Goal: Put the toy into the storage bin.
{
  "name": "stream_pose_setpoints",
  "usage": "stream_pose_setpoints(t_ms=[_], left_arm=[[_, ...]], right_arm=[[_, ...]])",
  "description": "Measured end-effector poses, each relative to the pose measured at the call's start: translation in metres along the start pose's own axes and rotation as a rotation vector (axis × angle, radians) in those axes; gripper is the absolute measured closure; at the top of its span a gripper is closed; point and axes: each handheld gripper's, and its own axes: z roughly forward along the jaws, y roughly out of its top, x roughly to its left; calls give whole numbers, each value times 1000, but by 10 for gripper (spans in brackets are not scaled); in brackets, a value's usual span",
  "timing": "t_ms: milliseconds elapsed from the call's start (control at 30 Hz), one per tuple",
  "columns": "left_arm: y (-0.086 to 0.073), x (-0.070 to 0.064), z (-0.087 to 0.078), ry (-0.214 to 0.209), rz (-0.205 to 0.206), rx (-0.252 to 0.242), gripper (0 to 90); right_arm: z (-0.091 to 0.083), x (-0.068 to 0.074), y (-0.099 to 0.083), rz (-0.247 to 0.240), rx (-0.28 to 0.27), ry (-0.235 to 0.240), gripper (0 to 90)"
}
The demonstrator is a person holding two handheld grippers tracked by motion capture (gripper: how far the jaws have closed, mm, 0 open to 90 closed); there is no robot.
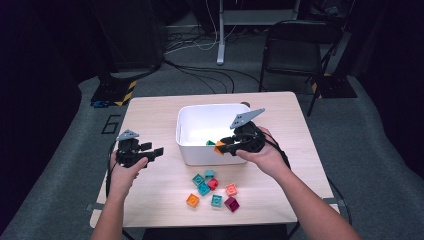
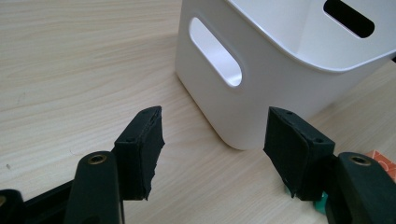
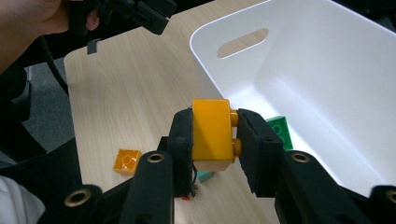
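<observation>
The orange plastic building block [image 3: 213, 135] sits clamped between the two black jaws of the right gripper [image 3: 215, 140], its studs pointing sideways against one jaw pad. In the high view this orange block [image 1: 219, 147] hangs at the near rim of the white plastic bin [image 1: 200, 155], just over its front wall, with the right gripper [image 1: 225, 146] reaching in from the person's right hand [image 1: 265, 155]. The right gripper view places the block above the bin's edge, with the white interior [image 3: 327, 84] spreading to one side and the light wooden table [image 3: 135, 93] to the other.

Inside the bin lies a green block [image 3: 279, 130] on the floor near the front wall; the high view shows it as a small green patch [image 1: 210, 143].

The left gripper [image 1: 145, 154] is held over the table well to the left of the bin, gripped by the person's left hand [image 1: 125, 170]. Its jaws stand wide apart with nothing between them, as the left gripper view [image 2: 215, 149] shows, and they point toward the bin's rounded corner and its oval handle slot [image 2: 215, 58].

On the table in front of the bin lies a loose cluster of blocks: an orange one [image 1: 192, 200], several teal ones [image 1: 203, 188], a red one [image 1: 213, 184], a salmon one [image 1: 231, 189] and a dark magenta one [image 1: 231, 204]. A black folding chair [image 1: 295, 50] stands beyond the far side of the table.
</observation>
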Motion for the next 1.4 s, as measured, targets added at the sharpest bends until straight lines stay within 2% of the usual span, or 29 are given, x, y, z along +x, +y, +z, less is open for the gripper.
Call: stream_pose_setpoints(t_ms=[167, 433, 767, 967, 1200, 1400], left_arm=[[0, 0, 0, 0, -1, 0, 368], [0, 1, 1, 0, -3, -1, 368], [0, 2, 0, -2, -5, 1, 369], [0, 3, -1, -1, -11, -2, 369], [0, 4, -1, -2, -9, -2, 369], [0, 5, -1, -1, -11, -8, 369]], right_arm=[[-3, -7, 8, 12, -6, -18, 670], [2, -22, 23, 33, -12, -55, 670], [22, -37, 38, 26, 1, -88, 669], [32, -44, 43, 46, -7, -100, 669], [44, -47, 47, 67, -12, -103, 669], [54, -52, 53, 61, 1, -115, 669]])
